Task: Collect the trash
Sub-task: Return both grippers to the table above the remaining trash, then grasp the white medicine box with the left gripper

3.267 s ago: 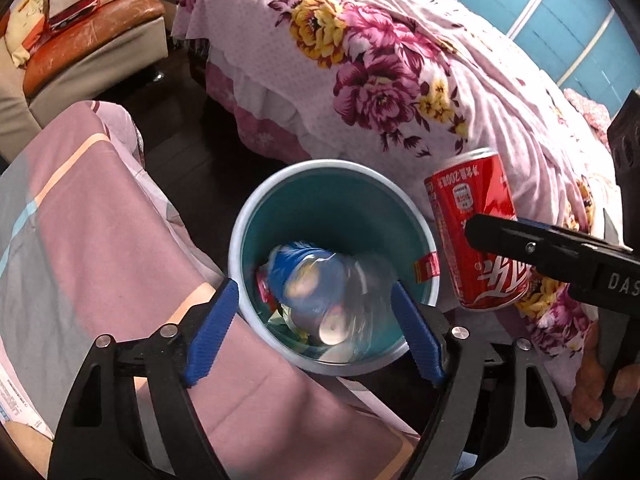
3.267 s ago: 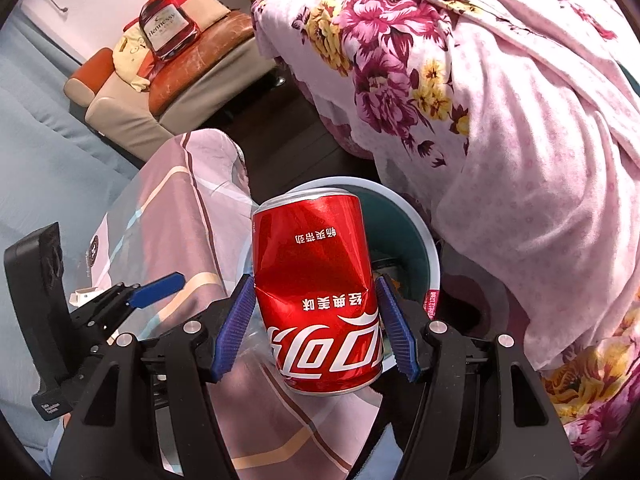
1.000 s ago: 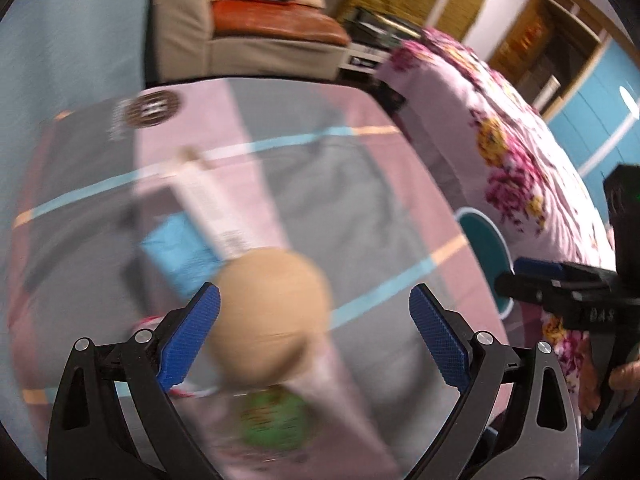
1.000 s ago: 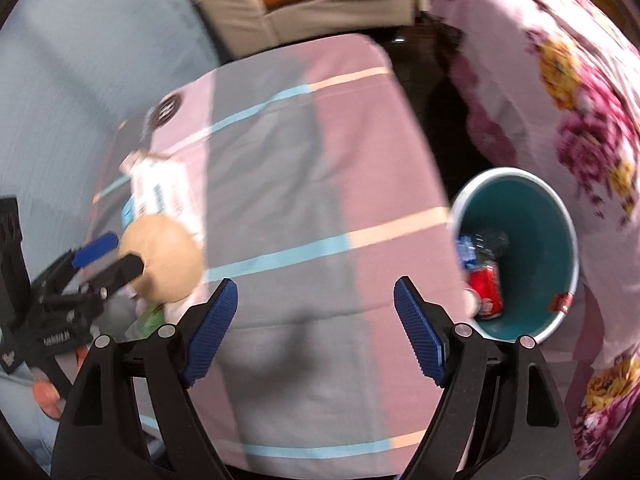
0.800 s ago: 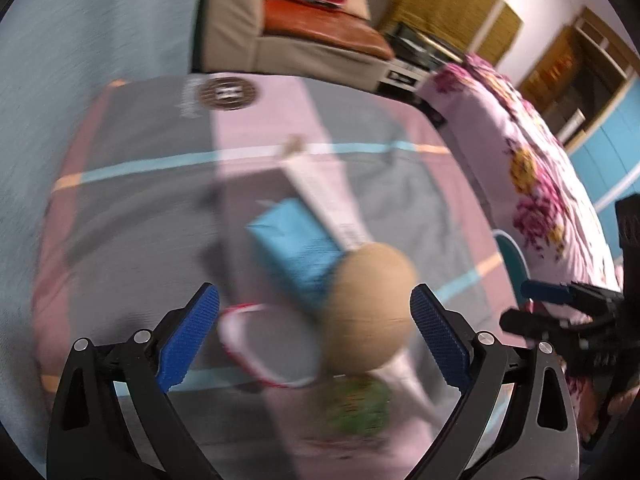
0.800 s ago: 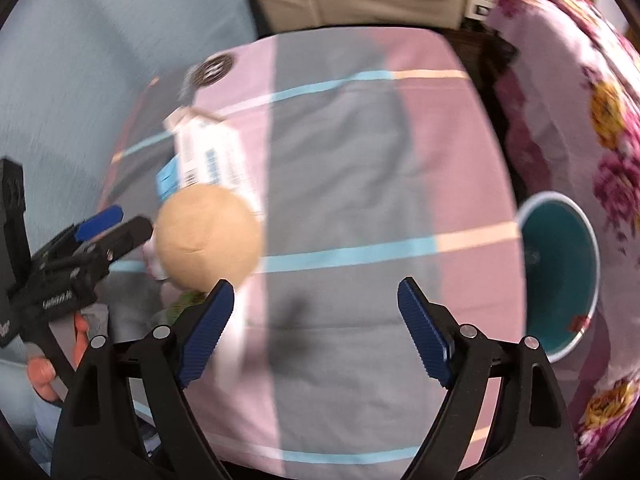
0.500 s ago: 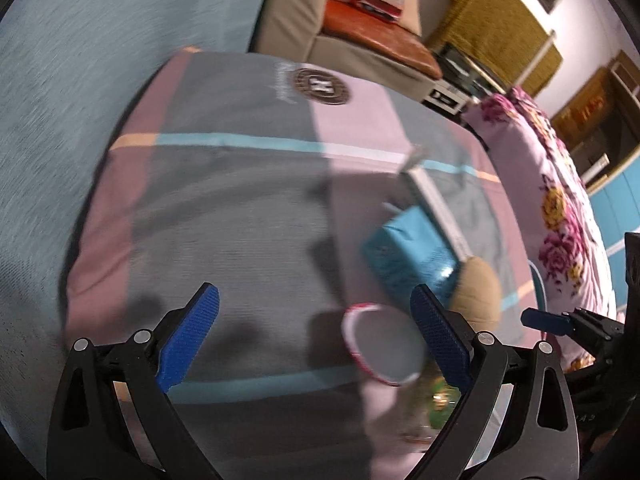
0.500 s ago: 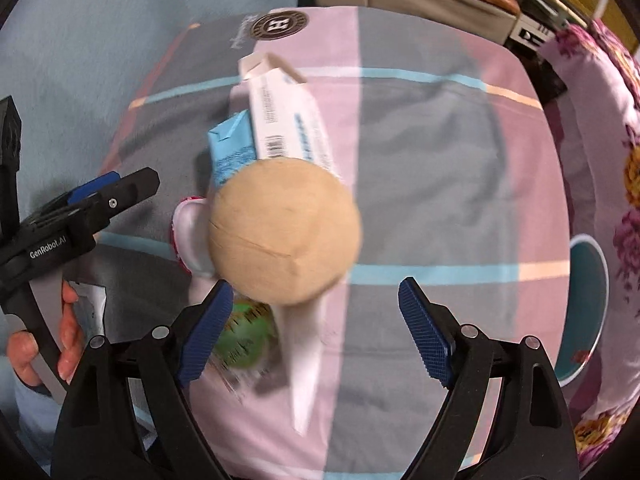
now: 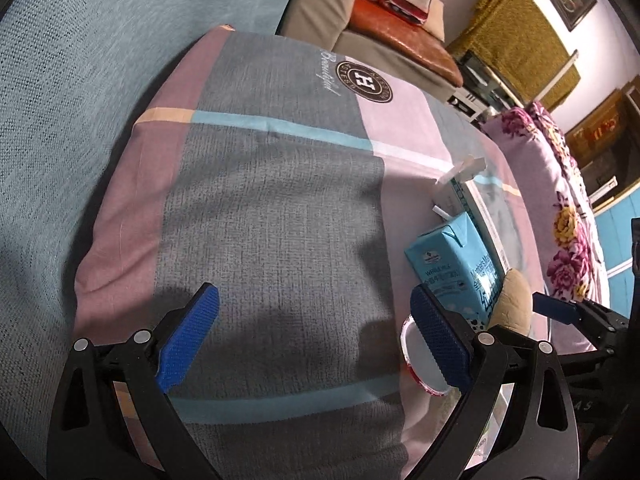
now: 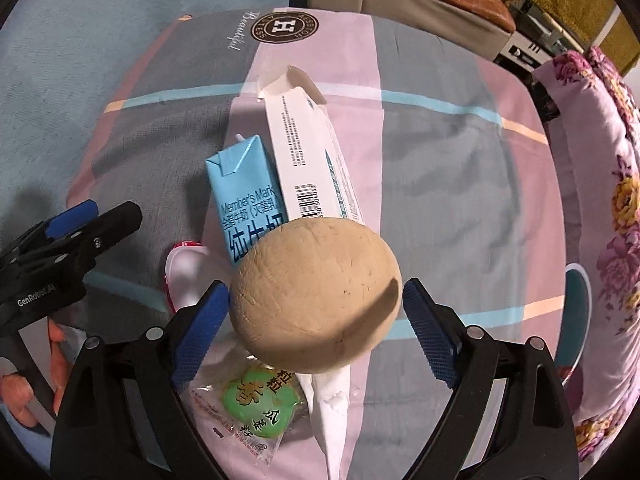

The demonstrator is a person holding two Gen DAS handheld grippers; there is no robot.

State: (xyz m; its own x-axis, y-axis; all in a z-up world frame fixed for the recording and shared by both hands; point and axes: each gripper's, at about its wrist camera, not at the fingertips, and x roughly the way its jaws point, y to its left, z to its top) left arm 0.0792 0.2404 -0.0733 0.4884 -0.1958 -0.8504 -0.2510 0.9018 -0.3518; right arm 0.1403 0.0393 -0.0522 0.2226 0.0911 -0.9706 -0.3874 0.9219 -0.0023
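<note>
A tan peeled coconut [image 10: 316,296] sits on the cloth-covered table, and my right gripper [image 10: 316,312] is open with its jaws on either side of it, not gripping. Behind it lie a blue milk carton [image 10: 244,196], a white open box [image 10: 308,156], a red-rimmed white cup [image 10: 182,270] and a green snack packet [image 10: 256,404]. My left gripper [image 9: 312,336] is open and empty over bare cloth; the milk carton [image 9: 452,264], cup [image 9: 420,364] and coconut [image 9: 512,300] lie to its right. The teal bin [image 10: 578,312] shows at the right edge.
The table has a grey, pink and blue striped cloth [image 9: 272,208]. A flowered pink bed [image 10: 608,200] lies to the right beyond the bin. A sofa with an orange cushion [image 9: 400,36] stands at the back. A blue-grey fabric surface [image 9: 60,80] lies to the left.
The red can has left my right gripper and lies in the bin. Both grippers have swung away from the bin over the table; my right gripper has closed in around the coconut.
</note>
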